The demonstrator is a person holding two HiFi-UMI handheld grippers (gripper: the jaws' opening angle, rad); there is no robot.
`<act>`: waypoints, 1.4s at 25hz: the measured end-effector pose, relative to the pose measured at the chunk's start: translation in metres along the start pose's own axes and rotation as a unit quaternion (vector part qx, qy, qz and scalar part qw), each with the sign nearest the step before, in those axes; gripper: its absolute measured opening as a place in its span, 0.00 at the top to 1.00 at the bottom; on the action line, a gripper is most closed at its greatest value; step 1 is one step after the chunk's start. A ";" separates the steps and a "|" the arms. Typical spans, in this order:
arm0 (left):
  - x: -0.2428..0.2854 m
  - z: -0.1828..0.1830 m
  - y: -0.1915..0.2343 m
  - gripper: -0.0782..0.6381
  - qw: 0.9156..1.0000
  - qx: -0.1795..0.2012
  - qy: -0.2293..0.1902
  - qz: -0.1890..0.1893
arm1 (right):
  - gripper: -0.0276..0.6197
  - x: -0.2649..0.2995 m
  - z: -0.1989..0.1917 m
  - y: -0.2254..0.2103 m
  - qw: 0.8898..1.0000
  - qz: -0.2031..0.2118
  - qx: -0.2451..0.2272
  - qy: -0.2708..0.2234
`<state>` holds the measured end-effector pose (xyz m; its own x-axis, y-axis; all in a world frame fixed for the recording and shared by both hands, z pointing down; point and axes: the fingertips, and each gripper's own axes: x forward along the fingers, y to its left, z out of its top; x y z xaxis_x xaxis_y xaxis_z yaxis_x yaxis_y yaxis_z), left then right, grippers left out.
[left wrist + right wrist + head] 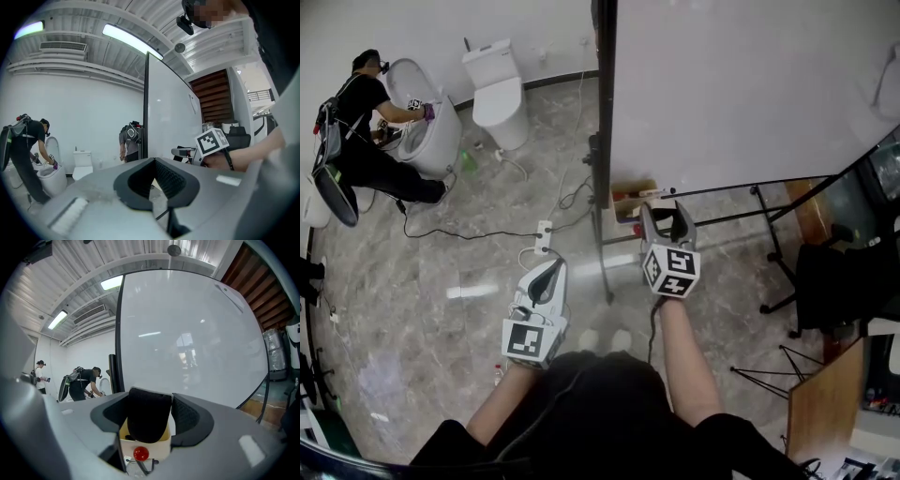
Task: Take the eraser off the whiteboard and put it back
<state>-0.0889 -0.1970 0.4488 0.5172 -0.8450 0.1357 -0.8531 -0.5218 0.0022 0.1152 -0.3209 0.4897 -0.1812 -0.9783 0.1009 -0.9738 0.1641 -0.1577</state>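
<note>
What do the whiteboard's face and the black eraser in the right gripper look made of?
The white board face looks like a smooth glossy coating: it carries soft reflections. The black block eraser looks matte, probably felt or foam.

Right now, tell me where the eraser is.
In the right gripper view, the eraser sits clamped between the right gripper's jaws, in front of the whiteboard, with a cream box showing below it.

- Head view: from above, steeply down onto left gripper [553,266] and right gripper [665,214], whiteboard [741,84] just ahead.
- Left gripper view: low, level along its jaws, whiteboard [168,117] seen near edge-on.
- Right gripper view: close in, square onto the whiteboard [187,333], shared by all three.
</note>
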 end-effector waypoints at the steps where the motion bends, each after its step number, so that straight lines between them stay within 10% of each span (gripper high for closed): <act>1: 0.000 0.001 -0.001 0.88 1.000 0.001 -0.002 -0.003 | 0.52 -0.003 0.003 0.001 1.000 0.002 -0.005 -0.003; 35: 0.034 0.034 -0.057 0.88 0.992 0.013 -0.049 -0.114 | 0.53 -0.164 0.085 -0.006 0.995 -0.014 -0.033 -0.093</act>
<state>-0.0202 -0.1996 0.4198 0.7016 -0.7115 0.0378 -0.7120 -0.7022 -0.0031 0.1625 -0.1723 0.3906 -0.1321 -0.9880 -0.0796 -0.9860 0.1392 -0.0913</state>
